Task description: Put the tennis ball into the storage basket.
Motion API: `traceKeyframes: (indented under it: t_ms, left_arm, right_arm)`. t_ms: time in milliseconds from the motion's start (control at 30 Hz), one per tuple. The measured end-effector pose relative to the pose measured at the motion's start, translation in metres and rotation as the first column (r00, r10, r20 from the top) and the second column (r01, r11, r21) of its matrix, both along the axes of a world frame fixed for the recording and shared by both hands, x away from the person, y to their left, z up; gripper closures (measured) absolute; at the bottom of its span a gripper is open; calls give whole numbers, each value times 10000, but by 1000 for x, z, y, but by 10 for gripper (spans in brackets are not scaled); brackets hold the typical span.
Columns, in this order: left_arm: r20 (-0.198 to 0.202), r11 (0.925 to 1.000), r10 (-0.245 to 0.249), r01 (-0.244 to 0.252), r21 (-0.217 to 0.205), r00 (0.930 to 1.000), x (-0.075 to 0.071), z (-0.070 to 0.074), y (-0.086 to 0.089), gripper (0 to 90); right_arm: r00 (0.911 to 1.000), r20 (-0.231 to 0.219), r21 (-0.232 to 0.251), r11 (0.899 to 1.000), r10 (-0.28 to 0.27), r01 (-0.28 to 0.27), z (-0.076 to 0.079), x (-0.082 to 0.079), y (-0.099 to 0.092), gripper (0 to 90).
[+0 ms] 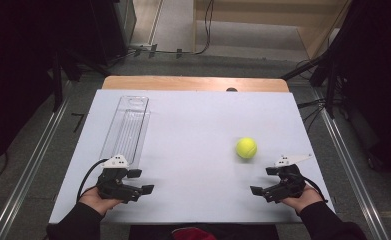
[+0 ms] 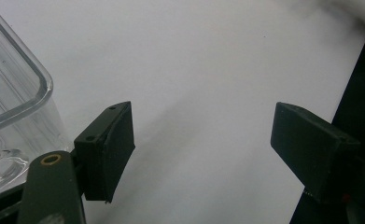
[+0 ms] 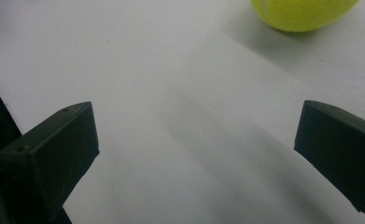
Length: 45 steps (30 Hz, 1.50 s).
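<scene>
Both grippers rest low at the near edge of the white counter (image 1: 193, 135), each held in a hand. On the left gripper (image 1: 138, 181) the fingers (image 2: 108, 149) stand wide apart with nothing between them, just beside the near end of a clear tray (image 1: 128, 125). On the right gripper (image 1: 264, 181) the fingers (image 3: 54, 149) are likewise spread and empty. A yellow ball (image 1: 246, 148) lies on the counter near the right gripper, a little beyond it and apart.

I see bare white tabletop (image 1: 193, 150) across the middle, open for passage. A long clear plastic tray (image 1: 127, 127) blocks the 10 o'clock side; a yellow-green tennis ball (image 1: 246, 148) sits at 2 o'clock.
</scene>
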<state>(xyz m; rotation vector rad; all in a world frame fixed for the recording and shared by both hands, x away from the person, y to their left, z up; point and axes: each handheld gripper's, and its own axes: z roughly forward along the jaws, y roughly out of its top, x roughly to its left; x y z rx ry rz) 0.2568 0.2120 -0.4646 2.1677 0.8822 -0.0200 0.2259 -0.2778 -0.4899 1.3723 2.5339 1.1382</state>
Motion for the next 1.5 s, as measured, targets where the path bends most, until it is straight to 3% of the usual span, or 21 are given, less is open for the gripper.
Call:
traceKeyframes:
  t_ms: [1500]
  left_arm:
    - [103,9999,-42,43,-117,9999,1,0,2,221]
  right_arm:
    - [9997,-59,18,9997,-252,252,-2,3,-3,0]
